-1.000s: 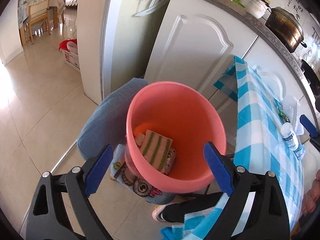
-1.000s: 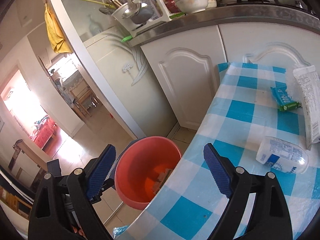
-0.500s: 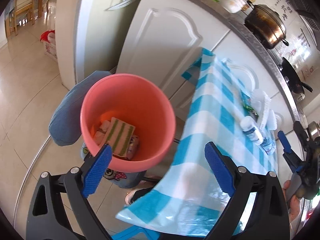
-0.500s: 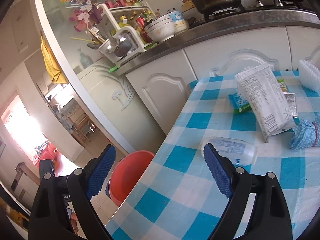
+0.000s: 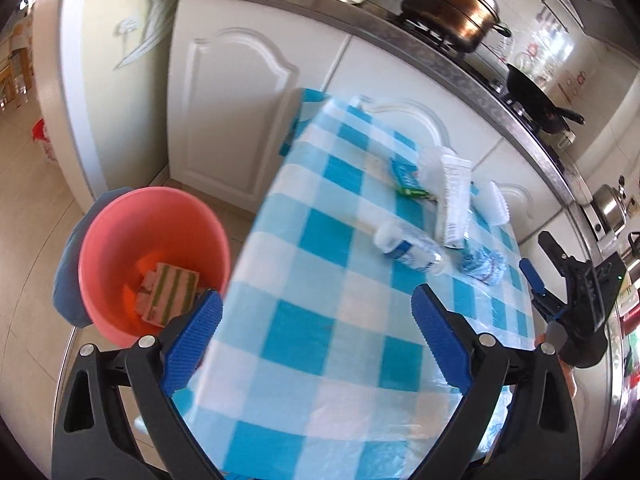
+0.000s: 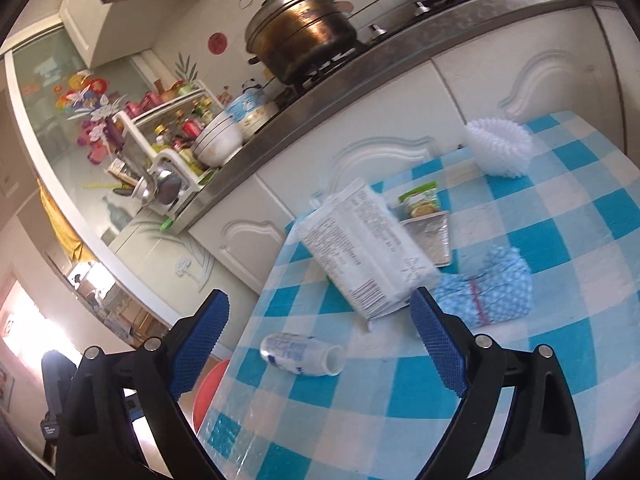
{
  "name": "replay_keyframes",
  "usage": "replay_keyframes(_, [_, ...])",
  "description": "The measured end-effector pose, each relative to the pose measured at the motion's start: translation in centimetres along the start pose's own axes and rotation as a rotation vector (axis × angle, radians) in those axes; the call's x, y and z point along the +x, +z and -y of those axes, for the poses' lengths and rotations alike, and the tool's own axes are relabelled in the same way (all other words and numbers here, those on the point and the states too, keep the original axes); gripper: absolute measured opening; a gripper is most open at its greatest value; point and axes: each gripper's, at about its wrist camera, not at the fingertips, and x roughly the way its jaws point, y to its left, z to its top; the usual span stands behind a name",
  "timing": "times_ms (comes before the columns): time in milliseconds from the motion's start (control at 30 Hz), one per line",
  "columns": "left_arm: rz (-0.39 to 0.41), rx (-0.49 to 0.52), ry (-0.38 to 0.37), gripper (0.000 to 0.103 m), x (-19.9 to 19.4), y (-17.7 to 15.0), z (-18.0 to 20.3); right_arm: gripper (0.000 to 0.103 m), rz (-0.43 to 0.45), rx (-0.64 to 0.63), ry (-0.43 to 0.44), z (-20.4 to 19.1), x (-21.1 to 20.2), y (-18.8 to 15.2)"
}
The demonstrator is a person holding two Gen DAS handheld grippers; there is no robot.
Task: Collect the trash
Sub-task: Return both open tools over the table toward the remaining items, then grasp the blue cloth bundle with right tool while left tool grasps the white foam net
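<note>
Bucket point(image 5: 152, 240) beside table edge point(image 5: 256, 232) (apart)

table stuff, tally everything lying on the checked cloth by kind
plastic bottle, on its side: 1
white printed packet: 1
small green wrappers: 2
silver foil sachet: 1
blue dotted bag: 1
white bristly brush: 1
total: 7

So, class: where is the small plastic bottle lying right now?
The bottle lies on its side on the checked tablecloth, near the edge above the red bucket, just before the white packet.
</note>
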Motion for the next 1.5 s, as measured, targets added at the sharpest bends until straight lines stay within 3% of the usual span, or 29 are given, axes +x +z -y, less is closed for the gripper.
replay_keyframes(267, [-0.037, 0.090, -0.033, 0.096, 2.0, 0.1, 5.7, 0.091, 0.005, 0.122, -0.097, 7.9, -1.4, 2.0])
replay_keyframes(467, [-0.051, 0.154, -0.061, 0.096, 3.5, 0.9, 9.9, 0.091, -0.023, 0.136, -0.138, 11.0, -1.7, 2.8])
replay_keyframes(733, [0.023, 0.200, -0.096, 0.096, 4.6, 4.5, 15.5, 0.092, -0.197, -0.040, -0.143, 8.6, 2.0, 1.6])
replay_keyframes(1067, [0.005, 0.201, -0.103, 0.096, 7.7, 5.3, 17.5, 0.092, -0.280, -0.295, -0.286, 4.6, 6.0, -0.5])
replay_keyframes(1200, [-0.005, 0.213, -0.110, 0.096, 9.0, 5.6, 18.3, 0.092, -0.311, -0.333, -0.345, 4.5, 7.3, -1.0])
replay_keyframes(1367, [-0.017, 0.237, -0.119, 0.096, 10.5, 6.3, 19.8, 0.092, -0.292, -0.296, -0.332, 5.4, 7.2, -0.8])
replay_keyframes(1400, [-0.024, 0.242, -0.126, 0.096, 10.9, 6.5, 20.2, 0.091, -0.286, -0.286, -0.324, 5.6, 7.0, -0.7])
replay_keyframes(1433, [-0.032, 0.247, -0.136, 0.096, 11.4, 6.7, 20.7, 0.081, -0.275, -0.282, -0.333, 5.8, 6.8, -0.6])
replay_keyframes(1500, [-0.042, 0.260, -0.150, 0.096, 12.4, 7.3, 21.8, 0.073, -0.262, -0.271, -0.336, 6.2, 6.5, -0.5])
